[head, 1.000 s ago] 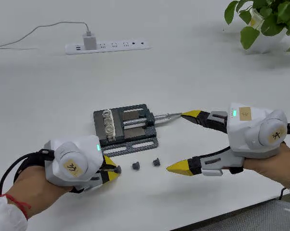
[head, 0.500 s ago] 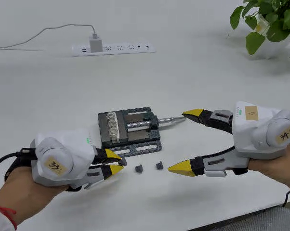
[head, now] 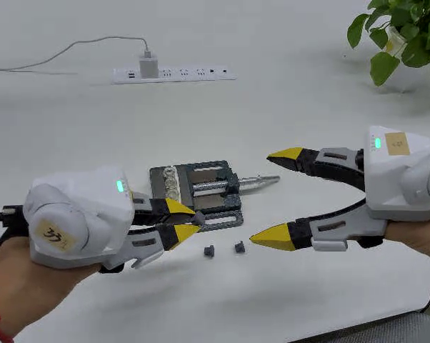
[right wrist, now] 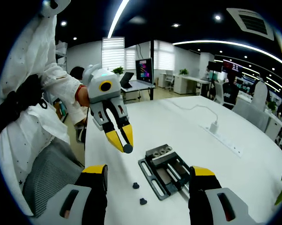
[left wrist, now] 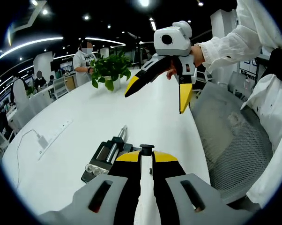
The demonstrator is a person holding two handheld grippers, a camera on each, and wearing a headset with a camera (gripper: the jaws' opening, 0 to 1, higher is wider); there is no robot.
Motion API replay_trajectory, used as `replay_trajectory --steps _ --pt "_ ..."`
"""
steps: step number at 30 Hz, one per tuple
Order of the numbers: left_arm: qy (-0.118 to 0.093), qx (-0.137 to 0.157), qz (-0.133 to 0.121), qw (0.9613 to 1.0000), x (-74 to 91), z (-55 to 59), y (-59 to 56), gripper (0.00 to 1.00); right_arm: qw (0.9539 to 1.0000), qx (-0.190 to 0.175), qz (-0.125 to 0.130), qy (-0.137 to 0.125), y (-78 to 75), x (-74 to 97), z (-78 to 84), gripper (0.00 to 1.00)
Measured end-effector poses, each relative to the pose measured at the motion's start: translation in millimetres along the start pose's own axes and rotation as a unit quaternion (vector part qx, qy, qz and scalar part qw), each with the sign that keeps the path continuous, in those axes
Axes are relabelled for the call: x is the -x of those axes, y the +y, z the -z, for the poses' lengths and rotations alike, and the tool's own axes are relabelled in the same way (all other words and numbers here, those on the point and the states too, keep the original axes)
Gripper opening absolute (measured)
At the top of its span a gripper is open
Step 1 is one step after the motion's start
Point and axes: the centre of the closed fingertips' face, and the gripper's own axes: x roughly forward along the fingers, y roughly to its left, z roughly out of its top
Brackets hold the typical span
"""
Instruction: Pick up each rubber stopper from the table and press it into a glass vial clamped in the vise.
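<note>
1. Table (head: 286,93): white, bare across most of the head view.
2. Plant (head: 408,36): green leaves in a white pot, upper right corner of the frame.
3. My right gripper (head: 263,196): right side of the frame, yellow-tipped jaws spread wide with nothing between them. It is raised above the table, with its tips pointing left toward the vise.
4. My left gripper (head: 195,219): lower left of the frame, jaws drawn narrow and pinching one stopper. In the right gripper view it hangs above the table, up and left of the vise.
5. Vise (head: 201,194): dark metal, centre of the frame, its screw handle sticking out to the right.
6. Power strip (head: 176,73): white, upper centre, with a charger (head: 149,66) plugged in and its cable trailing off to the left.
7. Glass vials (head: 172,182): a short row, clear, clamped upright at the left end of the vise.
8. Held stopper (head: 198,219): dark, between my left gripper's tips, just in front of the vise's lower left corner.
9. Loose stoppers, two: one (head: 209,251) and another (head: 239,247), dark, side by side on the table just below the vise, apart from both grippers.
</note>
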Motion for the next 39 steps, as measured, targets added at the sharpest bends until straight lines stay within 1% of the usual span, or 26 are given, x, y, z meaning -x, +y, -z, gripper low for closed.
replay_trajectory --steps 3,5,8,10,13,21,25,27,29,39 --pt "-0.007 -0.004 0.001 1.0000 0.2 -7.6 -3.0 0.05 0.9999 0.000 -0.011 -0.005 4.5 1.6 -9.8 0.65" --pt "-0.013 -0.003 0.002 0.9999 0.4 -11.9 -4.5 0.05 0.9998 -0.007 -0.019 0.000 7.2 1.8 -12.7 0.62" --pt "-0.020 -0.005 0.002 0.9998 0.4 -17.9 -6.4 0.05 0.9995 -0.003 -0.031 0.000 11.9 2.6 -19.2 0.57" --pt "-0.023 -0.006 0.003 0.9997 0.1 -20.0 -7.6 0.05 0.9992 -0.007 -0.038 0.004 14.7 2.6 -20.8 0.54" --pt "-0.026 -0.009 0.006 0.9996 -0.4 -23.2 -10.4 0.05 0.9987 -0.008 -0.050 0.006 19.1 3.2 -24.2 0.47" --pt "-0.038 -0.013 0.010 0.9991 -0.6 -33.2 -14.9 0.04 0.9965 -0.009 -0.083 0.012 29.9 2.9 -27.5 0.32" --pt "-0.043 -0.016 0.012 0.9989 -0.2 -37.9 -15.9 0.04 0.9955 -0.005 -0.094 0.015 33.8 1.7 -28.4 0.25" --pt "-0.045 -0.017 0.012 0.9988 0.0 -40.1 -16.3 0.04 0.9951 -0.006 -0.098 0.015 34.3 1.1 -28.9 0.24" --pt "-0.047 -0.017 0.013 0.9986 0.1 -42.2 -17.0 0.04 0.9946 -0.003 -0.102 0.017 35.1 0.9 -28.1 0.20" --pt "-0.054 -0.020 0.020 0.9981 -0.8 -49.0 -22.0 0.04 0.9933 -0.004 -0.115 0.015 39.8 -1.9 -29.3 0.13"
